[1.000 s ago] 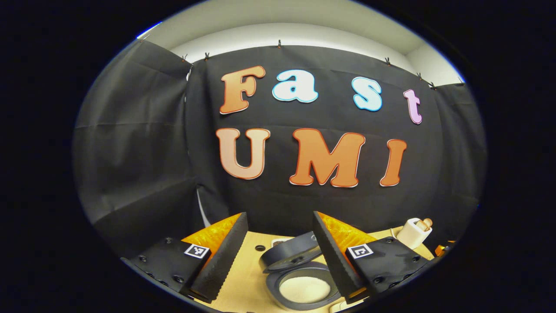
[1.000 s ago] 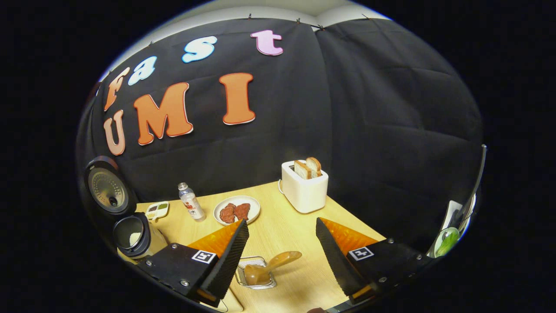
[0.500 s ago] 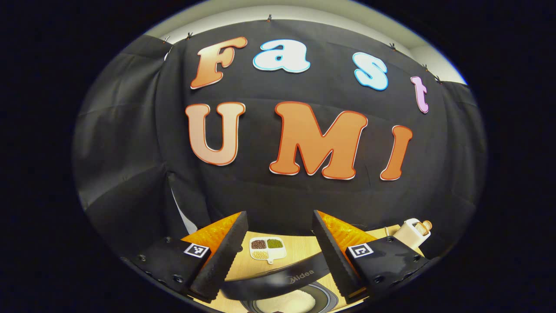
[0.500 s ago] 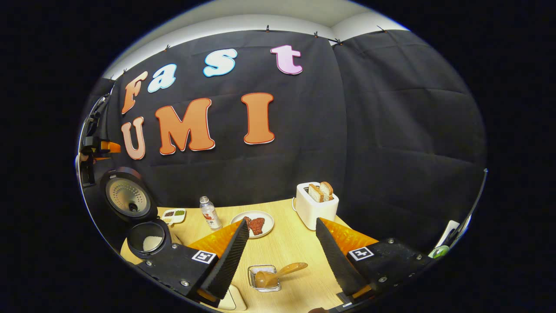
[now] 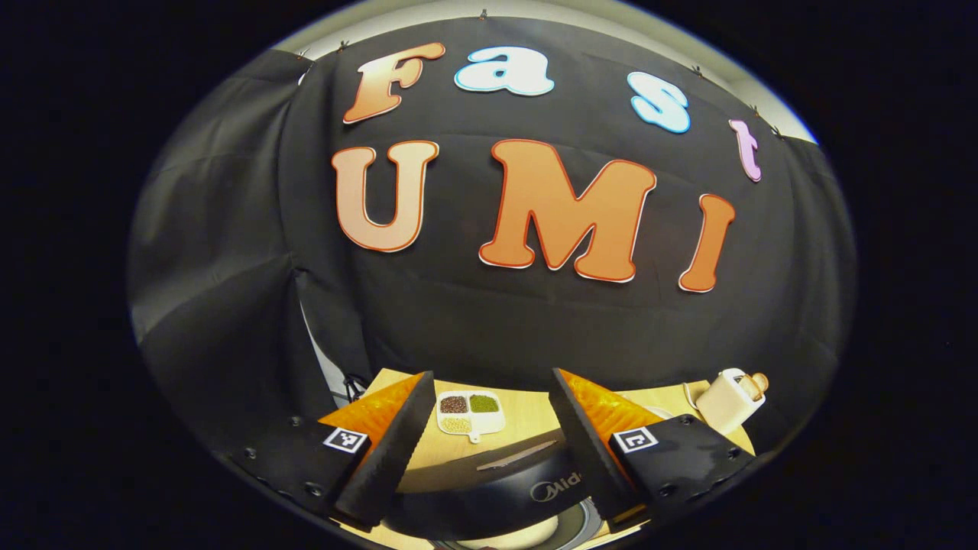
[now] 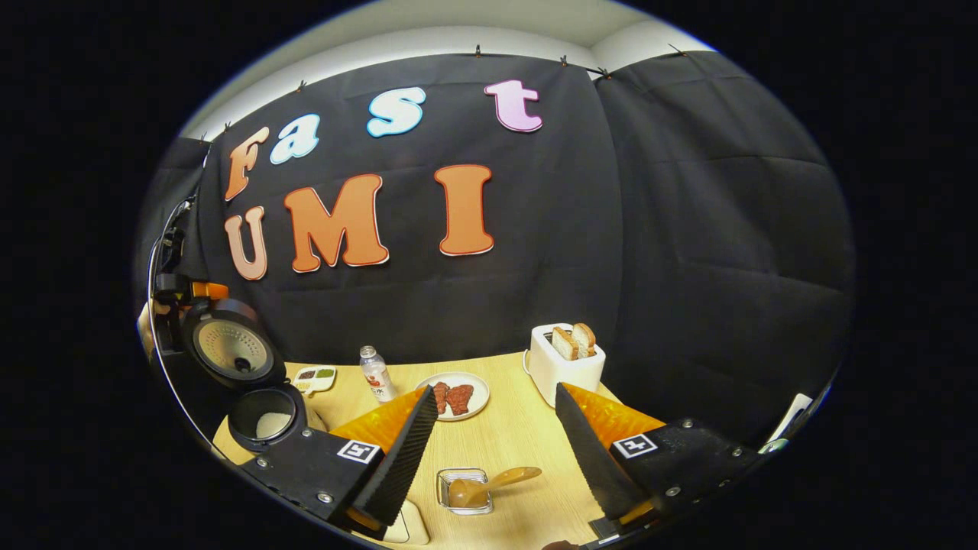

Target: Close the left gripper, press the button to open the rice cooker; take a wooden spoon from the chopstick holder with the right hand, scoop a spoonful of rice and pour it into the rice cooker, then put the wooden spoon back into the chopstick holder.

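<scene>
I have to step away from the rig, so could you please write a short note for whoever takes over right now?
Left gripper: open, above the rice cooker's raised lid.
Right gripper: open, holding nothing.
Rice cooker: open, rice in the pot.
Wooden spoon: lying in the wire holder on the table.
Done: lid opened. Whether rice has been poured, I cannot tell from here.

The rice cooker's dark lid (image 5: pixel 489 489), at 6 o'clock in the left gripper view, carries a pale brand mark reading "Mide", its end hidden behind a finger. The bottle (image 6: pixel 376 374) label is too small to read.
</scene>
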Demonstrator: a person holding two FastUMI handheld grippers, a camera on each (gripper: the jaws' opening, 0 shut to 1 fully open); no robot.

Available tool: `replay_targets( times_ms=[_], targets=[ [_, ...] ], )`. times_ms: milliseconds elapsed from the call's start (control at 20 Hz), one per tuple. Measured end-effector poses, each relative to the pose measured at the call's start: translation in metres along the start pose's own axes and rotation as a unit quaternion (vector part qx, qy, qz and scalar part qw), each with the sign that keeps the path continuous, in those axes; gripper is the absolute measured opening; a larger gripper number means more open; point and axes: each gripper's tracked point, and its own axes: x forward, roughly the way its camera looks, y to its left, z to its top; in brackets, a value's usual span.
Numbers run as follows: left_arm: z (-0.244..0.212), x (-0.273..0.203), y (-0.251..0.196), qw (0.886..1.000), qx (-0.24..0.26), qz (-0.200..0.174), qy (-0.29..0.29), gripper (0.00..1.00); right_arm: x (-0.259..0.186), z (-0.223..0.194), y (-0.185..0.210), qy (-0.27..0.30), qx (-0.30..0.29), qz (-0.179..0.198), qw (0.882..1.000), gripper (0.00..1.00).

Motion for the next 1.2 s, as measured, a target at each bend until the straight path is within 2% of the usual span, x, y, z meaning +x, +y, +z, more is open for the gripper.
replay_targets(
  times_ms=[150,300,400,550,600,650,700,750,800,1100,1200],
  targets=[
    [-0.026,-0.022,-0.013,1.000,-0.012,-0.006,0.008,1.00,0.002,-0.002,0.006,0.001,0.000,0.017,1.000,0.95],
    [-0.057,-0.046,-0.028,1.000,0.017,-0.001,0.011,1.00,0.004,-0.006,0.011,0.004,-0.002,0.034,0.999,0.95],
    [-0.090,-0.061,-0.040,1.000,0.017,0.000,0.018,1.00,0.004,-0.011,0.016,0.009,0.001,0.048,0.999,0.95],
    [-0.147,-0.075,-0.049,0.999,-0.015,-0.004,0.046,1.00,0.003,-0.023,0.014,0.019,-0.006,0.059,0.998,0.95],
    [-0.163,-0.076,-0.046,0.999,-0.006,0.002,0.050,1.00,0.000,-0.026,0.012,0.020,-0.009,0.060,0.998,1.00],
    [-0.169,-0.076,-0.047,0.999,0.000,0.004,0.041,1.00,-0.001,-0.028,0.009,0.021,-0.011,0.060,0.998,1.00],
    [-0.177,-0.079,-0.051,1.000,0.009,0.009,0.026,1.00,-0.001,-0.031,0.006,0.021,-0.012,0.059,0.998,0.95],
    [-0.182,-0.080,-0.050,1.000,0.019,0.014,0.015,1.00,-0.002,-0.032,0.003,0.021,-0.012,0.058,0.998,1.00],
    [-0.187,-0.081,-0.050,1.000,0.021,0.021,0.009,1.00,-0.003,-0.034,0.000,0.022,-0.010,0.056,0.998,0.95],
    [-0.228,-0.078,-0.052,0.997,0.062,0.038,0.013,1.00,-0.006,-0.056,-0.013,0.044,-0.007,0.047,0.998,0.95],
    [-0.229,-0.075,-0.051,0.997,0.068,0.041,-0.007,1.00,-0.008,-0.058,-0.014,0.046,-0.004,0.046,0.998,0.95]
  ],
)
